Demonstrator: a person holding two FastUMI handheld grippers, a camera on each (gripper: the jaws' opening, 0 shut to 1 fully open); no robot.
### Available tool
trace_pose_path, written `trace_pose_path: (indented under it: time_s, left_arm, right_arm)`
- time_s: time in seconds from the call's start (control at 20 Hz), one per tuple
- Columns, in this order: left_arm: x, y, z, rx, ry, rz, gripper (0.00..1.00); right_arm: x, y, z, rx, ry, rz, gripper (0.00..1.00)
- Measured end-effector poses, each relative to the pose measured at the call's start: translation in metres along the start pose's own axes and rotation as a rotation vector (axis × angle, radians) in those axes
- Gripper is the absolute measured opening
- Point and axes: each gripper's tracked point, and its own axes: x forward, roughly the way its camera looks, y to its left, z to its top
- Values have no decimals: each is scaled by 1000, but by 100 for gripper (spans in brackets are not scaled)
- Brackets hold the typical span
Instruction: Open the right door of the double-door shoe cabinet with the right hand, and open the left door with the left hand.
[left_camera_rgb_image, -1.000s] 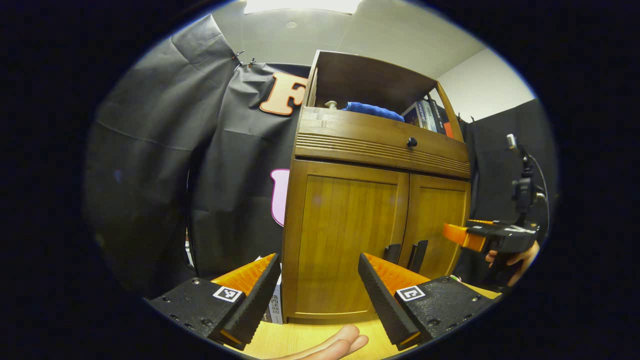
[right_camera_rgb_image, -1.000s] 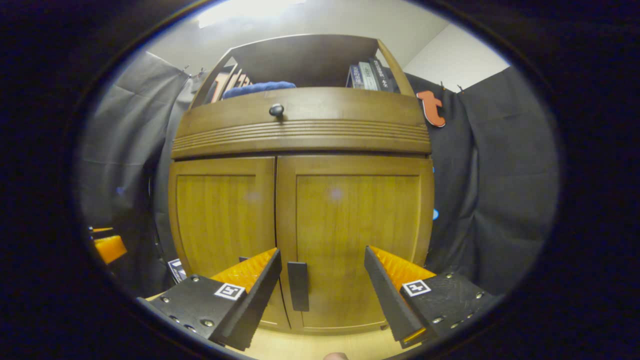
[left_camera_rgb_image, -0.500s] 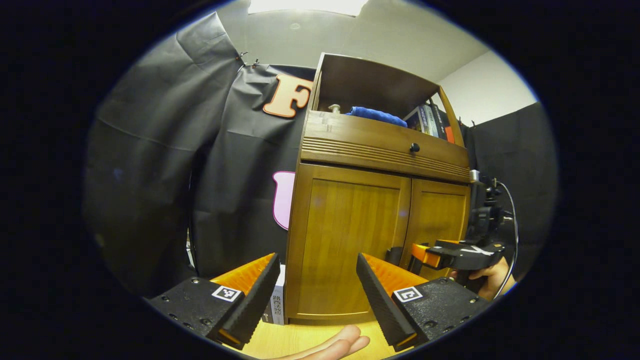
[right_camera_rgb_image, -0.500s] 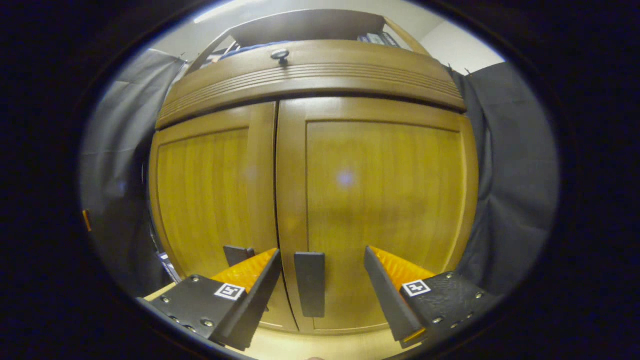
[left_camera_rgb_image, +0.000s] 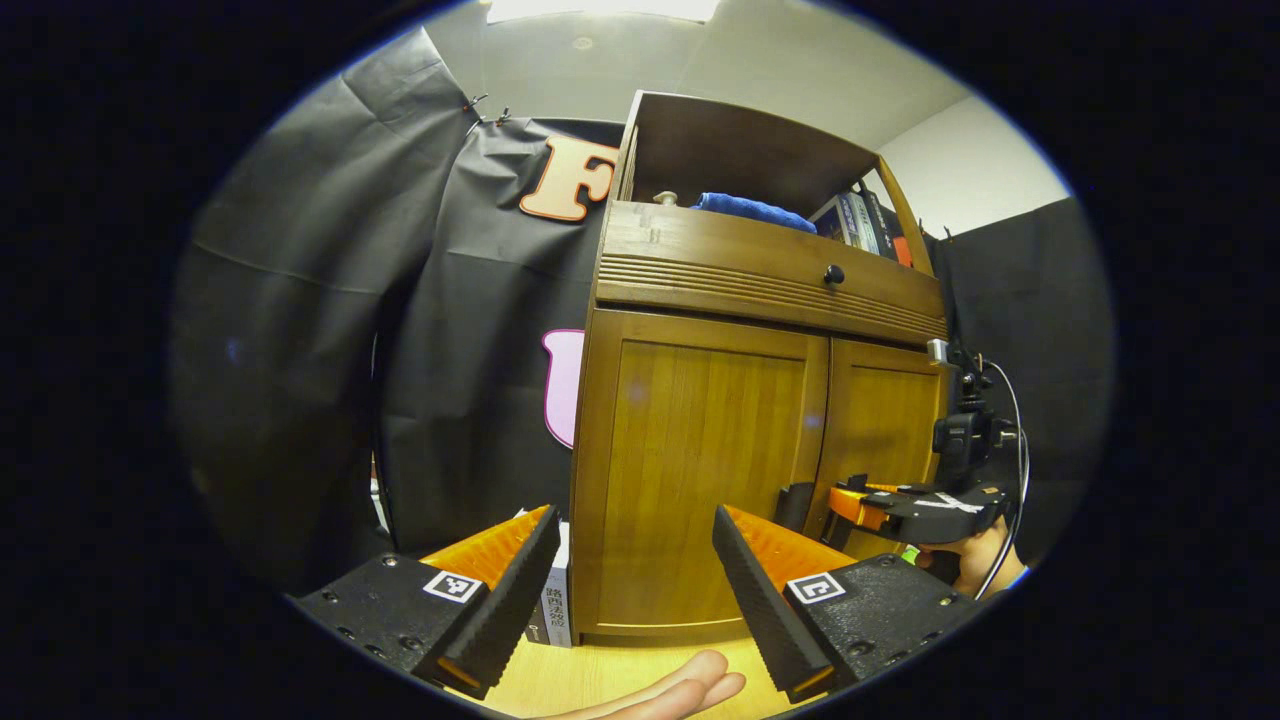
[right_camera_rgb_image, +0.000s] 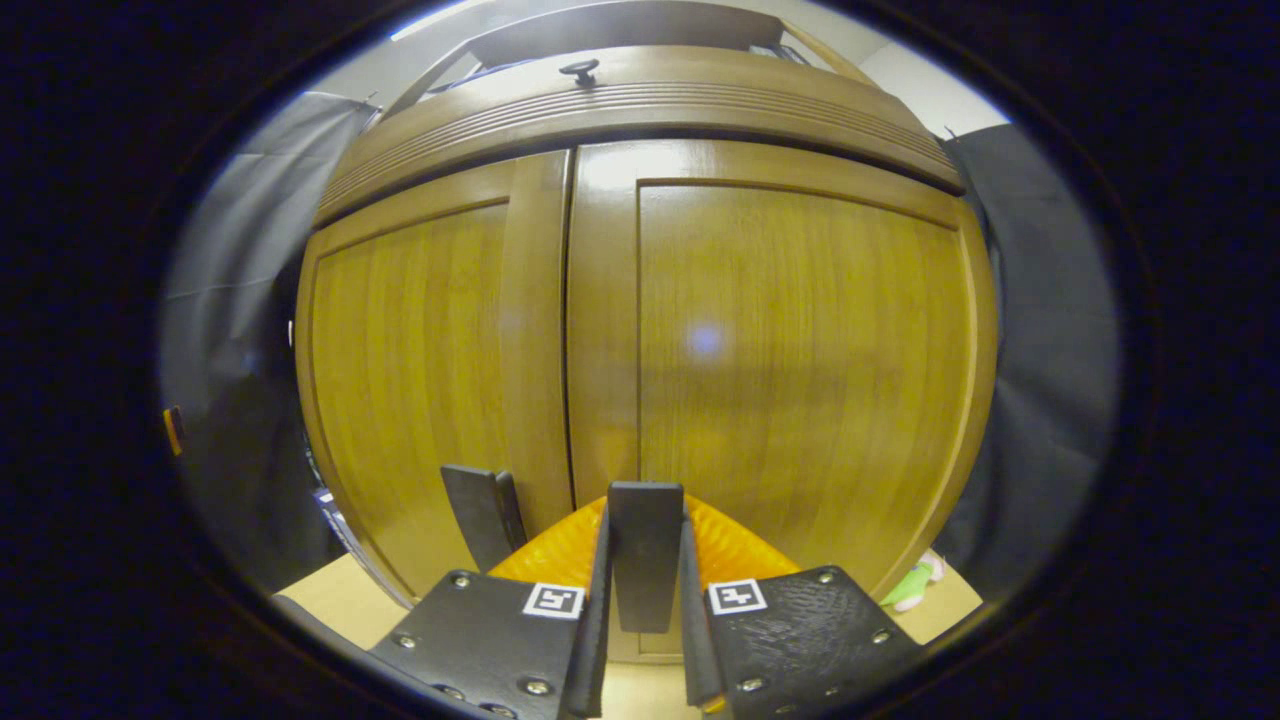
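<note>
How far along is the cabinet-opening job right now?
No door is open yet. The right gripper is clamped on the dark flat handle of the brown wooden right door. Left to do: pull it open, then the open left gripper opens the left door.

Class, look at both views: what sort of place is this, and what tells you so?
Probably a staged recording booth: black cloth wall behind a wooden shoe cabinet, with handheld tongs shut on its right door handle.
</note>
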Motion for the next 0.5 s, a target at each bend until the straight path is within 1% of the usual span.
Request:
trace_pose_path:
  time_s: [0.05,0.1,0.15,0.2,0.25,0.3,0.35,0.4,0.5]
  left_arm:
    - [-1,1,0,5,-1,2,95]
    - [-1,0,1,7,-4,1,95]
    - [-1,-2,0,9,-5,-4,95]
    - [-2,-3,1,11,-5,-7,91]
    - [-2,-3,1,13,-7,-9,95]
    - [-2,-4,2,16,-9,-8,91]
    - [-3,-4,2,17,-12,-8,95]
    - [-4,-5,3,19,-14,-10,91]
    - [-4,-7,1,22,-13,-14,91]
  right_arm:
    - [0,1,0,2,2,11,35]
    - [-1,0,2,13,-2,23,27]
    - [-3,2,3,16,2,37,24]
    - [-5,3,4,24,1,49,24]
    - [-7,4,6,29,2,55,24]
    - [-8,4,7,27,1,60,24]
    - [-10,3,10,22,0,65,24]
    - [-11,4,10,19,-4,74,23]
    - [-14,5,15,47,0,111,24]
